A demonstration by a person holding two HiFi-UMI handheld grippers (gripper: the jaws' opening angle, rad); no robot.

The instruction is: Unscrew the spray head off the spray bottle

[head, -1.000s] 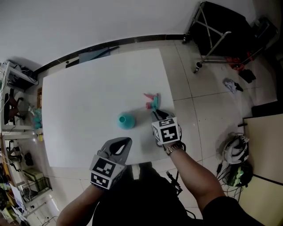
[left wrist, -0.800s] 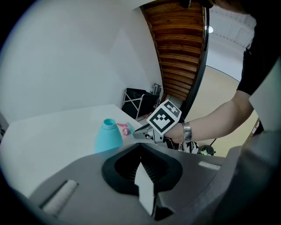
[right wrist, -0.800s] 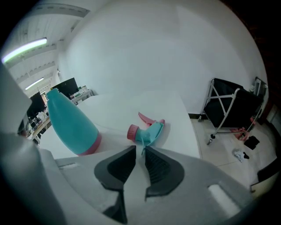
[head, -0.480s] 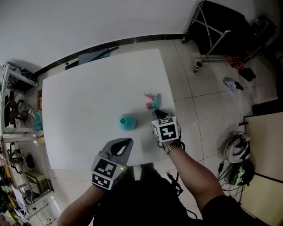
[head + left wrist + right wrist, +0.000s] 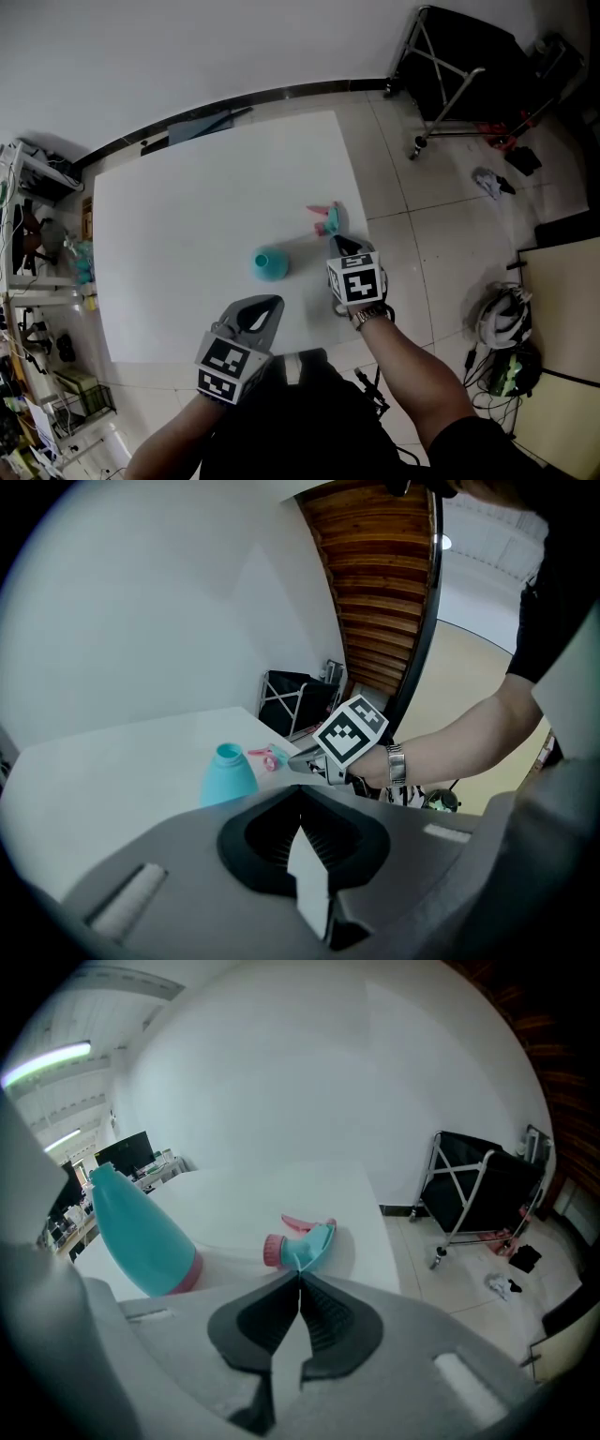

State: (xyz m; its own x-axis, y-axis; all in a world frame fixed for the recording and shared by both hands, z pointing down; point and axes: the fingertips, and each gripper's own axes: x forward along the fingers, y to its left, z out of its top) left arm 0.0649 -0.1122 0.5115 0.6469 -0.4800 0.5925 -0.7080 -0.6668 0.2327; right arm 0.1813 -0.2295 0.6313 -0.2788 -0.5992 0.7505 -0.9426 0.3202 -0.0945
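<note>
A teal spray bottle (image 5: 270, 263) with an open neck stands upright on the white table (image 5: 187, 206); it also shows in both gripper views, bottle (image 5: 228, 775) and bottle (image 5: 141, 1237). Its teal and pink spray head (image 5: 325, 218) lies on its side near the table's right edge. My right gripper (image 5: 336, 244) sits just behind the spray head (image 5: 305, 1241). Its jaws have just been closing and now stand shut with nothing between them. My left gripper (image 5: 267, 305) hovers at the table's front edge, short of the bottle, shut and empty.
A black folding cart (image 5: 469, 66) stands on the tiled floor to the back right. A rag (image 5: 489, 180) and a helmet (image 5: 502, 314) lie on the floor at right. Cluttered shelves (image 5: 37, 244) line the left side.
The right gripper's fingers have drawn together behind the spray head. Both hands, the bottle and the spray head stay where they were.
</note>
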